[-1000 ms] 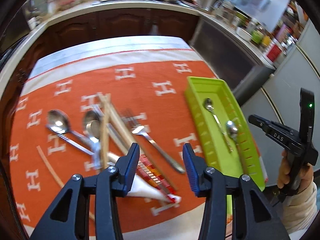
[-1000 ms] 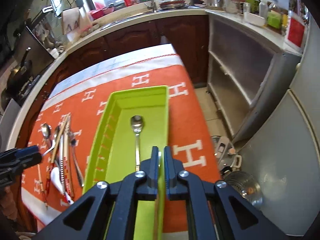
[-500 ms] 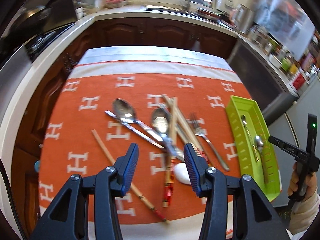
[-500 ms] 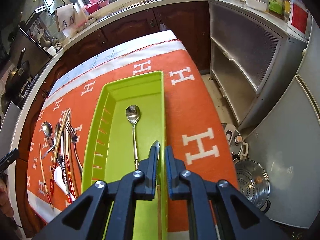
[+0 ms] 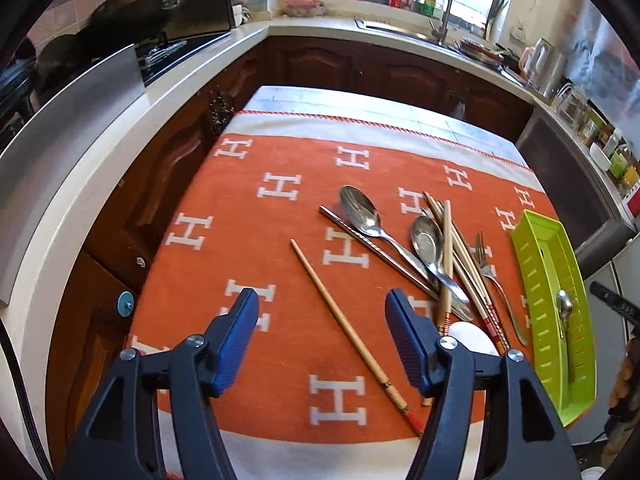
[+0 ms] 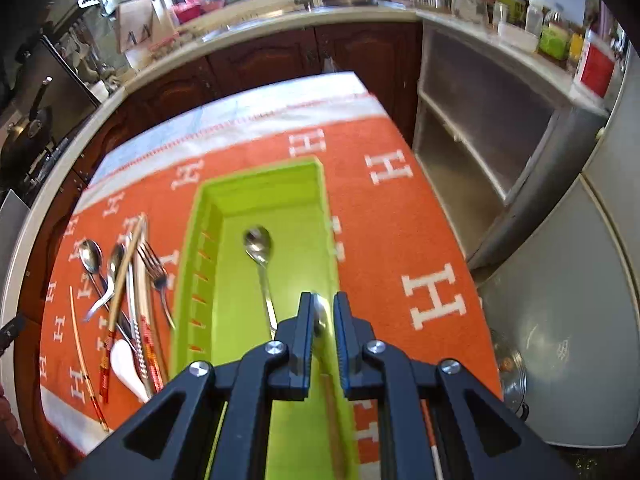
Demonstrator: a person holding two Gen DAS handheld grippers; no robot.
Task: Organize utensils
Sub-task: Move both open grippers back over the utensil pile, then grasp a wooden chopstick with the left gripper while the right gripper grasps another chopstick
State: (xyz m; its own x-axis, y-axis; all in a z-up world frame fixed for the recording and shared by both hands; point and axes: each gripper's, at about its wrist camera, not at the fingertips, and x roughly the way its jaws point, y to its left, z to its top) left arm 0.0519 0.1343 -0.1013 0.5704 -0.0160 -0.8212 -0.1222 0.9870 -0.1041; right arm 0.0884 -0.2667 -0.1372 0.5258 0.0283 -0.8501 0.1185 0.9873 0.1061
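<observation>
My left gripper (image 5: 322,306) is open and empty, above a lone wooden chopstick (image 5: 352,332) on the orange cloth. To its right lies a pile of spoons (image 5: 362,212), chopsticks (image 5: 448,256), a fork (image 5: 496,280) and a white ceramic spoon (image 5: 472,338). The green tray (image 5: 532,256) holds a metal spoon (image 5: 564,312). My right gripper (image 6: 320,306) hangs over the tray (image 6: 260,178), slightly parted around a second metal spoon (image 6: 320,316) lying in the tray between its fingers. Another spoon (image 6: 259,246) lies ahead in the tray.
The orange cloth with white H marks (image 5: 280,184) covers the table. The pile of utensils (image 6: 128,280) lies left of the tray. Kitchen counters (image 5: 320,28) run along the left and back. A metal cabinet (image 6: 500,128) and a steel pot (image 6: 512,380) stand to the right of the table.
My left gripper has swung left and opened wider, and now sits over the lone chopstick. My right gripper has parted slightly around the spoon in the tray.
</observation>
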